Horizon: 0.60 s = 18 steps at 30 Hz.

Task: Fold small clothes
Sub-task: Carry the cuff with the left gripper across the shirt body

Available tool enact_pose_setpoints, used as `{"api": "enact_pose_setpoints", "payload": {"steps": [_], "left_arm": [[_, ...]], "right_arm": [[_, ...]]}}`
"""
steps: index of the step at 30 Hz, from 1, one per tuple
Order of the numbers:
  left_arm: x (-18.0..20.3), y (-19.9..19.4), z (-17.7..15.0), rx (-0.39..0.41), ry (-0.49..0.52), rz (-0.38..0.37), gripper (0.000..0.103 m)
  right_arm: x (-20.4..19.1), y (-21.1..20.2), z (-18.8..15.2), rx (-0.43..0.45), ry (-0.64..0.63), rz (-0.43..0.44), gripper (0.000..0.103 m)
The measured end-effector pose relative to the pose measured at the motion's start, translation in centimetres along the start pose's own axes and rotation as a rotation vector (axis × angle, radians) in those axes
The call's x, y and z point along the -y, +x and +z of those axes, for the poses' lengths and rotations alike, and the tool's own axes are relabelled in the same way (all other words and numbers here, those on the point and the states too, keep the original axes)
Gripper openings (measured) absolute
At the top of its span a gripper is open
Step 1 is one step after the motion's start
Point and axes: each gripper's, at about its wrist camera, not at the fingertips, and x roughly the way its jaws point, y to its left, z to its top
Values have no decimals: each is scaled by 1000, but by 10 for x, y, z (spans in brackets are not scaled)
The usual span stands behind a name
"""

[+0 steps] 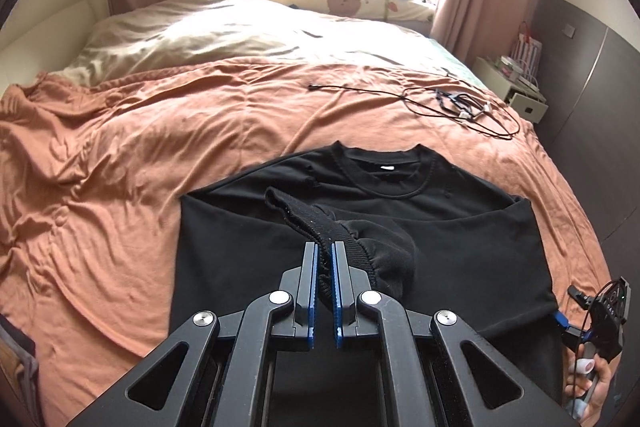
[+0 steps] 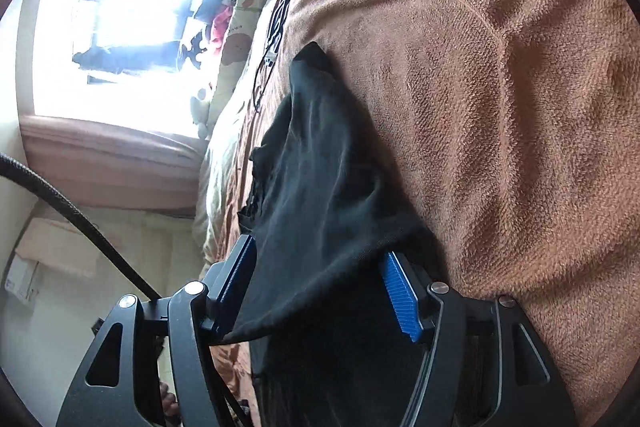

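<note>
Black sweater [image 1: 400, 227] lies flat on an orange bedspread [image 1: 120, 155], its ribbed cuff [image 1: 320, 227] pinched between the left gripper [image 1: 325, 259] fingers, while the right gripper [image 2: 320, 291] fingers stand apart around its edge

Cables [image 1: 460, 103] beyond shirt [image 1: 400, 195], right.

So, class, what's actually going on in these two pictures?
A person is folding a black sweatshirt spread on an orange blanket on a bed. The left tongs are shut on the ribbed cuff of a sleeve, held over the garment's middle. The right tongs sit at the sweatshirt's lower right corner with their jaws apart and the fabric edge between them. Some cables lie further up the blanket.
</note>
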Motion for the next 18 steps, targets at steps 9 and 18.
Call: {"api": "enact_pose_setpoints", "payload": {"steps": [9, 18], "left_arm": [[-30, 14, -19, -25, -42, 41, 6], [-59, 34, -35, -53, -86, 77, 6]], "right_arm": [[-5, 10, -14, 13, -67, -110, 61], [-17, 16, -26, -8, -79, -159, 61]]}}
